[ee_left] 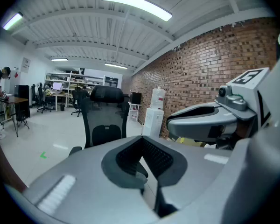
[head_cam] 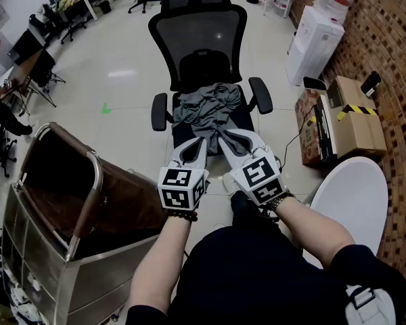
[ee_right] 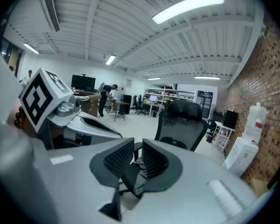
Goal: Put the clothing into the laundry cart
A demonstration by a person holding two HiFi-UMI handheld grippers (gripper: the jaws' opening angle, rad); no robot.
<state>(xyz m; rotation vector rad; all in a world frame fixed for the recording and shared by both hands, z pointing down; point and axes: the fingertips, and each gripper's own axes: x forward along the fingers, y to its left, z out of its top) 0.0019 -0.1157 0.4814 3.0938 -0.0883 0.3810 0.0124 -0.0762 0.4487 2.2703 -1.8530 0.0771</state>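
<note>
Brown fabric is lining the laundry cart [head_cam: 95, 175], which is standing at the lower left of the head view. The black mesh office chair [head_cam: 199, 32] is filling the upper centre. The grey clothing [head_cam: 206, 110] is lying crumpled on its seat, its long axis running roughly top to bottom in the frame, with the lower end trailing over the seat's front edge. The left gripper [head_cam: 199, 143] and the right gripper [head_cam: 224, 141] are pointing up the frame at that lower end, tips just beside it; contact cannot be told. The left pads [ee_left: 154, 157] are meeting at their tips on nothing. The right pads [ee_right: 116, 160] are closed down to a thin slit, likewise empty.
</note>
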